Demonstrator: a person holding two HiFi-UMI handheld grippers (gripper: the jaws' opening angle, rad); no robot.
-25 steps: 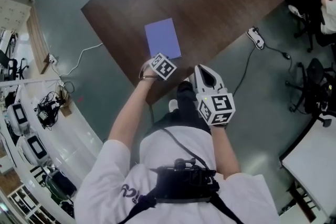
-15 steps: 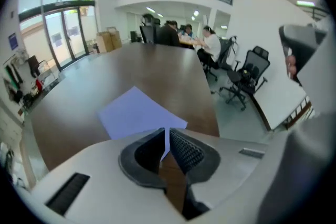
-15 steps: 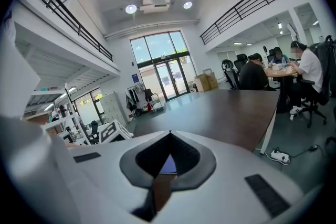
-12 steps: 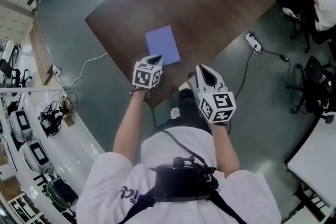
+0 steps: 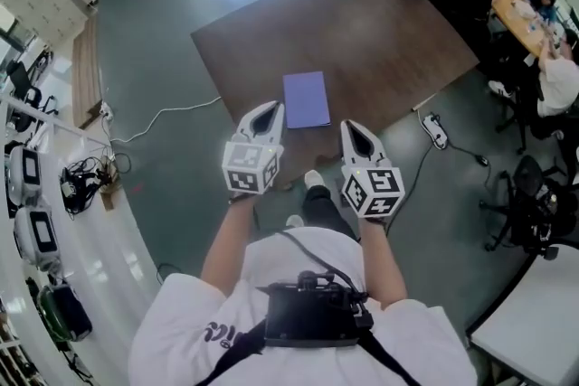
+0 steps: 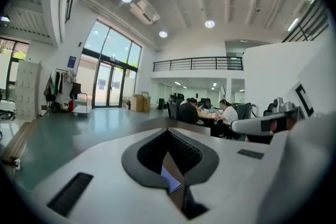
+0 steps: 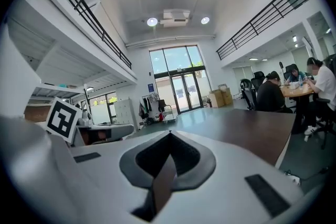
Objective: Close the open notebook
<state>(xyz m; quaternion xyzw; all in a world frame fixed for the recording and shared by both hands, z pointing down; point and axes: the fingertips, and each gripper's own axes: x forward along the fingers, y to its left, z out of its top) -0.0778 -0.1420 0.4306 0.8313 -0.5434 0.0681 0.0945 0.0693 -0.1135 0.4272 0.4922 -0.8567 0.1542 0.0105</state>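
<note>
The purple notebook [image 5: 307, 98] lies closed and flat on the dark brown table [image 5: 362, 23], near its front edge. Both grippers are held up in the air in front of the person, side by side, short of the table's near edge. My left gripper [image 5: 270, 108] is shut and empty, its tip just left of the notebook in the head view. My right gripper [image 5: 351, 127] is shut and empty too, to the notebook's right. In the left gripper view, a sliver of the notebook [image 6: 170, 180] shows below the closed left gripper [image 6: 168, 131]. The right gripper [image 7: 169, 134] points level along the table [image 7: 252, 123].
A power strip [image 5: 435, 129] with its cable lies on the floor right of the table. A white cable [image 5: 172, 113] runs on the floor at the left. People sit at a far desk [image 5: 534, 4]. Office chairs [image 5: 525, 203] stand at the right.
My left gripper has lifted off the notebook's near edge, risen high and turned to point level. The right gripper has risen a little beside it. The notebook has stayed in place.
</note>
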